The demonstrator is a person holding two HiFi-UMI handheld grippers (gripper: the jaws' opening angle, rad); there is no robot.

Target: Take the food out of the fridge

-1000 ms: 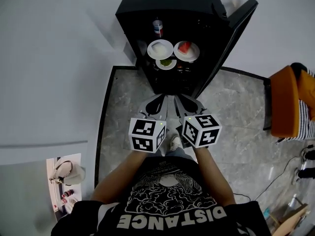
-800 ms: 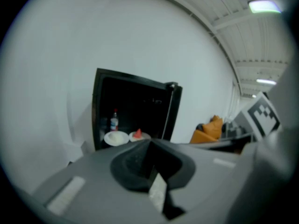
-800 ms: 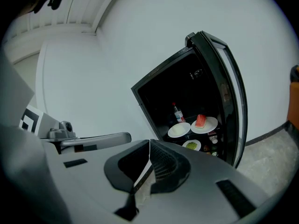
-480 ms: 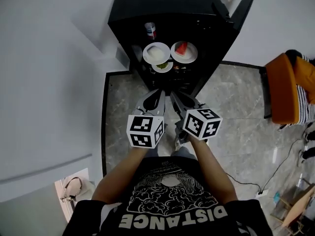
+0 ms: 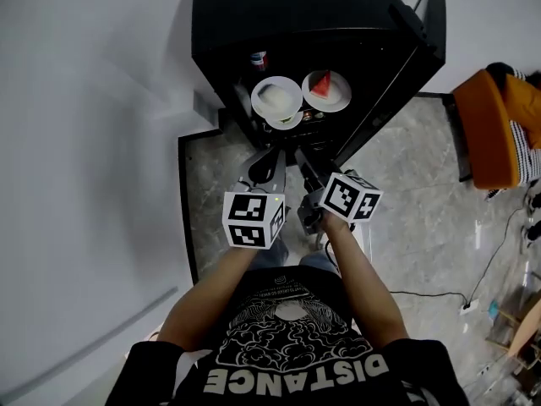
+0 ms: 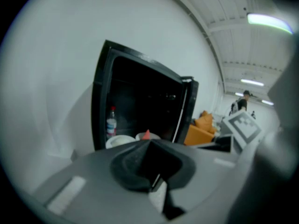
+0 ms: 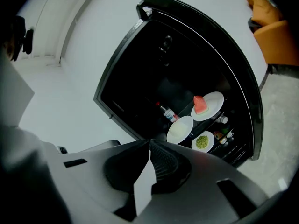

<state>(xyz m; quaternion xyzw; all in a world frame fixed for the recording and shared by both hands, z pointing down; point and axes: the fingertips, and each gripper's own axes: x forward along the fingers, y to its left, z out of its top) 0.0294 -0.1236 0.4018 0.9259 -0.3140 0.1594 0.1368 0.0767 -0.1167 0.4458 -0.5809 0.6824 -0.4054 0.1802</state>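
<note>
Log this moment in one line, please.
fridge: open | watermelon plate, white plate, greens plate: inside, untouched | left gripper: shut, empty | right gripper: shut, empty

Soft, even light is falling on the wall [image 5: 84, 100] left of the fridge [image 5: 287, 15], while the fridge's interior is sitting in deep shadow. Ceiling strips [image 6: 271, 19] right of the fridge are glaring. Both gripper views are bending and darkening at their edges, and the foreground below the fridge is blurring
</note>
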